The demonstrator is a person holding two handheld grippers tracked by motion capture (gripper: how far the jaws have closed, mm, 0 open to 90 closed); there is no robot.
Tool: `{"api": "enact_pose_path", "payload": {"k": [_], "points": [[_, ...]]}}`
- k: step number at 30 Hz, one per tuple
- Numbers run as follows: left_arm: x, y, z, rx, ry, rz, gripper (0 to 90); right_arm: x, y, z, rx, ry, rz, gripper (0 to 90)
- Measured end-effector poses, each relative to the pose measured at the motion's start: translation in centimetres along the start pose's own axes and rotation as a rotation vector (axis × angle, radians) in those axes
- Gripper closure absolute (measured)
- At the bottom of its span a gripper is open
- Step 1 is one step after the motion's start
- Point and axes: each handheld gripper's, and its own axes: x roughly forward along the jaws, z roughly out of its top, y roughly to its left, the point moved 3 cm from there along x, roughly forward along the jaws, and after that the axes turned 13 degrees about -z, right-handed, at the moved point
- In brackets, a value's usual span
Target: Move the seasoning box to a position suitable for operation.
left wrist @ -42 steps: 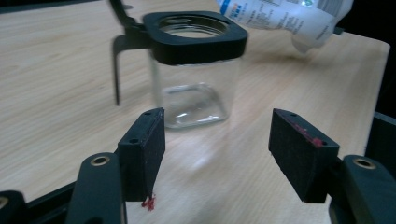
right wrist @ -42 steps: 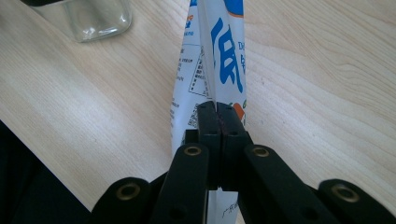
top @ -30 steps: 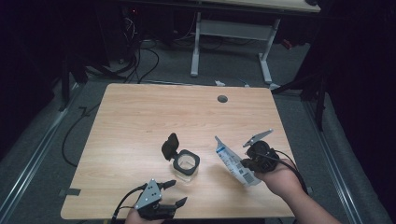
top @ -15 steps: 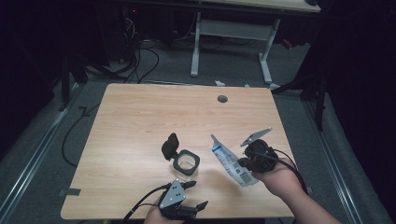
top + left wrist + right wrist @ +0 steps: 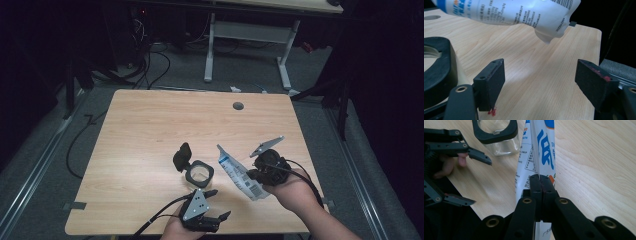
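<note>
A white and blue printed pouch (image 5: 235, 170) hangs tilted just above the wooden table, with my right gripper (image 5: 252, 176) shut on its lower end. In the right gripper view the jaws (image 5: 540, 185) pinch the pouch (image 5: 544, 147) flat. A clear jar (image 5: 200, 172) with a black rim and an open flip lid (image 5: 182, 156) stands left of the pouch. My left gripper (image 5: 221, 203) is at the front edge, below the jar. Its jaws have just been opening and now stand open (image 5: 541, 82) with nothing between them, under the pouch (image 5: 524, 12) and beside the jar (image 5: 436, 62).
A round cable hole (image 5: 238, 106) sits near the table's far edge. The front edge lies right under my left hand. Cables (image 5: 150, 65) and another desk's white legs (image 5: 210, 50) are on the floor behind the table.
My left gripper has slid right along the front edge toward the pouch. The right gripper has shifted the pouch slightly left, still pinched.
</note>
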Motion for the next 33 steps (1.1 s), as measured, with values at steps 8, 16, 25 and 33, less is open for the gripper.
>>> {"api": "enact_pose_path", "payload": {"k": [8, 16, 25, 33], "points": [[1.3, 0.0, 0.3, 0.001, -0.005, -0.003, 24.1, -0.2, 0.7, 0.6, -0.018, 0.009, 0.005, 90.0], [3.2, 0.1, 0.4, -0.007, 0.007, -0.009, 23.3, -0.2, 1.4, 1.4, -0.028, 0.006, 0.013, 90.0], [5.2, 0.5, 1.3, -0.045, 0.018, 0.007, 22.3, -0.8, 2.1, 2.3, -0.030, -0.014, 0.025, 90.0], [6.4, 0.7, 2.0, -0.090, -0.011, 0.018, 25.1, -0.8, 2.5, 2.5, -0.040, -0.021, 0.032, 90.0]]}}
